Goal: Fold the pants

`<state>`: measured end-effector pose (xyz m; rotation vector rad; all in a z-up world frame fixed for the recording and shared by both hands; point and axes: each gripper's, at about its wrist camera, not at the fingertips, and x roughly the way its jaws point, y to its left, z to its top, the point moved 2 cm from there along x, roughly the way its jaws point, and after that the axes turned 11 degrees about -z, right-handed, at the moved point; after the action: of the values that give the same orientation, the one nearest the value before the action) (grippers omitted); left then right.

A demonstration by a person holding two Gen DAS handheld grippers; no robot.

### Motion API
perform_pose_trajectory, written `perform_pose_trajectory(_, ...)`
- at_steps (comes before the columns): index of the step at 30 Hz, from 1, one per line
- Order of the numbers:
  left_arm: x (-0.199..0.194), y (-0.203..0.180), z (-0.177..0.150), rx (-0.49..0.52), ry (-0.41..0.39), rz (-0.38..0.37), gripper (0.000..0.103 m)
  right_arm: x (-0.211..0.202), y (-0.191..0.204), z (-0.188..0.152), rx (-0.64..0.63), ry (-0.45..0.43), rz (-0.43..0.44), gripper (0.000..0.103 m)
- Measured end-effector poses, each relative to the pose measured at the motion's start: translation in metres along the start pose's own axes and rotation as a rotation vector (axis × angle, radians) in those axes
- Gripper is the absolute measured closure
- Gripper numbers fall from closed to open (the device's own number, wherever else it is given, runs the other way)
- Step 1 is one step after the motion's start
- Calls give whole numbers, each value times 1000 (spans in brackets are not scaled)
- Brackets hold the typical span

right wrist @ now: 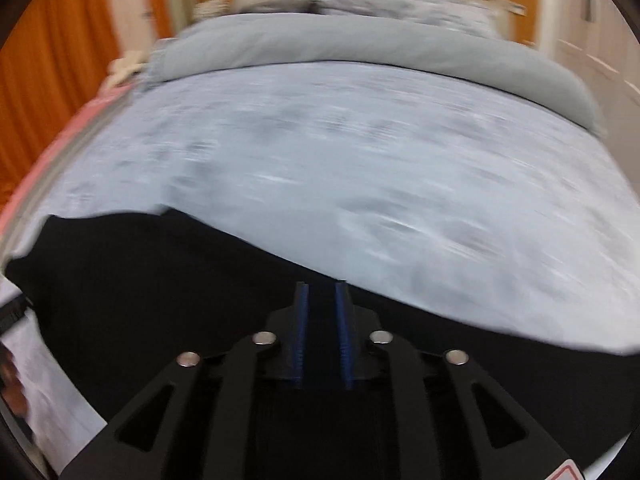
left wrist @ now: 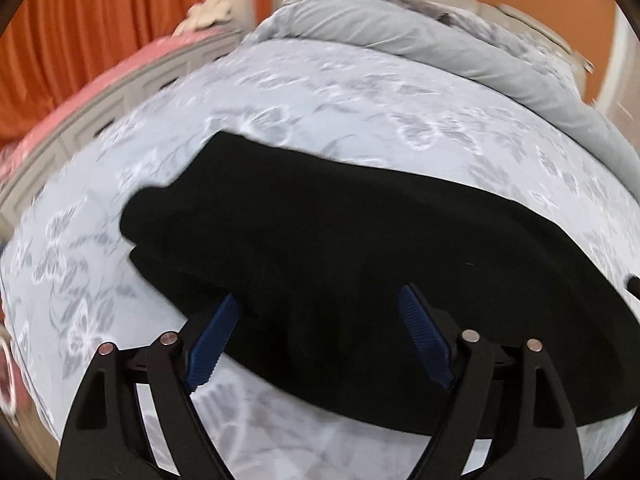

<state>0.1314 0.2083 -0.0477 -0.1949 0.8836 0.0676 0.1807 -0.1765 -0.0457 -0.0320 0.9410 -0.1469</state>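
While the black pants lie bunched on the bed, the left gripper spread and empty and the right gripper apparently nearly closed on nothing, 1 loose layer could snag and unfold.

Matt black cloth pants lie on a smooth printed cotton-like bedsheet.

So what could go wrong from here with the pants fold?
The black pants lie folded on the bedspread with an uneven left end; regripping may drag the layers apart. The left gripper is wide open over the near edge and may pinch bedspread too. The right gripper view is blurred.
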Motion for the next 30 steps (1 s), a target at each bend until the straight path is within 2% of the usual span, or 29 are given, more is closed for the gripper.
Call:
perform_pose_trajectory(1,1,-11,-2,21,1,-20,18,-3,-19,-7,20,4,-30,71)
perform_pose_trajectory(2,2,-19,-4,33,7,-44,17,-9,-59,-25,65,4,-105,66)
perform_pose_trajectory(5,3,-47,-15,70,31,-125,13,-24,-142,-65,183,4,-234,66)
perform_pose_trajectory(8,1,-73,-27,129,28,-153,13,-46,-243,-116,402,-27,-319,66)
perform_pose_trajectory(10,-2,-91,-37,175,6,-158,12,-52,-291,-139,521,-36,-355,65)
perform_pose_trajectory(12,-5,-103,-45,200,-15,-175,12,-49,-330,-154,631,-28,-339,63)
perform_pose_trajectory(13,-7,-110,-49,213,-27,-195,12,-44,-345,-158,670,-9,-323,56)
perform_pose_trajectory(14,-8,-115,-52,222,-34,-214,11,-37,-355,-159,678,9,-320,47)
perform_pose_trajectory(15,-8,-120,-54,227,-37,-236,11,-32,-361,-158,668,16,-324,44)
perform_pose_trajectory(18,-6,-127,-58,205,-35,-310,11,-14,-368,-148,632,29,-258,45)
perform_pose_trajectory(19,-4,-130,-59,198,-38,-329,11,-10,-368,-142,618,24,-232,50)
perform_pose_trajectory(20,-2,-132,-59,199,-46,-337,11,-7,-363,-134,577,9,-215,69)
perform_pose_trajectory(22,3,-138,-61,230,-59,-331,11,-3,-355,-122,493,13,-256,93)
perform_pose_trajectory(23,6,-141,-63,250,-62,-319,11,-4,-356,-118,480,2,-272,96)
perform_pose_trajectory(24,8,-143,-64,266,-64,-301,11,-11,-357,-113,495,-47,-279,99)
perform_pose_trajectory(26,15,-146,-69,285,-38,-289,11,-15,-364,-109,499,-89,-312,99)
perform_pose_trajectory(27,17,-147,-69,287,-26,-293,11,-5,-367,-110,494,-56,-346,99)
perform_pose_trajectory(29,21,-146,-69,289,-15,-289,11,19,-374,-118,526,28,-356,93)
perform_pose_trajectory(30,21,-144,-68,284,-11,-284,11,12,-377,-124,567,2,-353,90)
